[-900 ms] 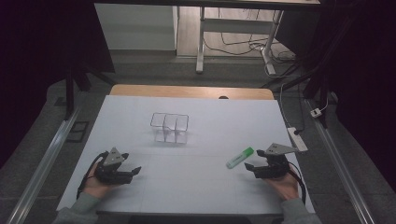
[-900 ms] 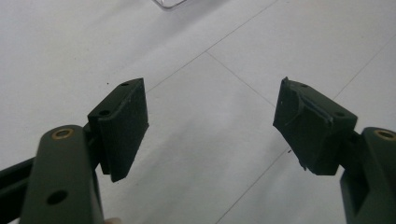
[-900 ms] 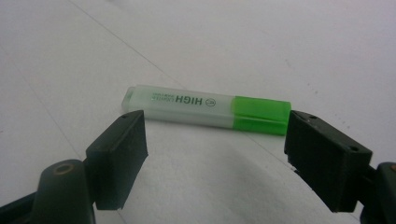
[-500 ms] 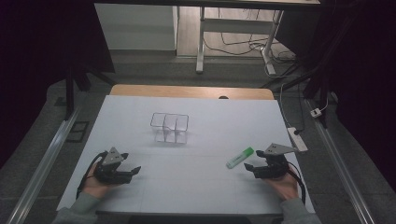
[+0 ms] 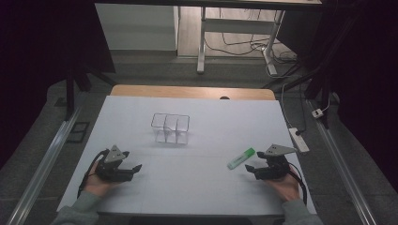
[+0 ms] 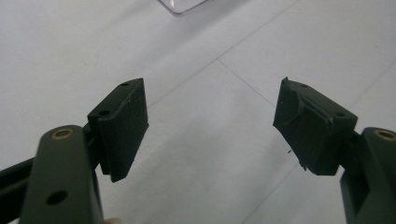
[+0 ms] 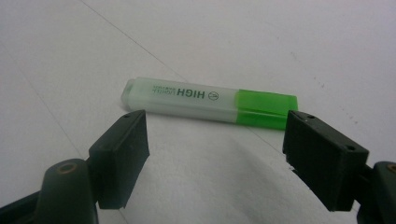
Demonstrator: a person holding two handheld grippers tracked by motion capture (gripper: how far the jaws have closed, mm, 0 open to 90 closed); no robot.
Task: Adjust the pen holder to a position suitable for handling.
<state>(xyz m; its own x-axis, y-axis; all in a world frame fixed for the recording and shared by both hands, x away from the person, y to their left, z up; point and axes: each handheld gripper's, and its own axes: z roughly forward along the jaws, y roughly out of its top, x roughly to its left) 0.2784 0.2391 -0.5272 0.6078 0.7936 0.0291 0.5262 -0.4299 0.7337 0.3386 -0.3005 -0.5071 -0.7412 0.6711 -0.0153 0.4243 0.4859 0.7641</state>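
Nothing has moved since the earlier frames. High view: a clear container, seemingly empty, sits mid-frame on the bench; the highlighter lies lower right, just beside the right gripper, with the left gripper lower left. Left gripper view: fingers wide apart, empty. Right gripper view: fingers apart, the highlighter just beyond them, untouched.
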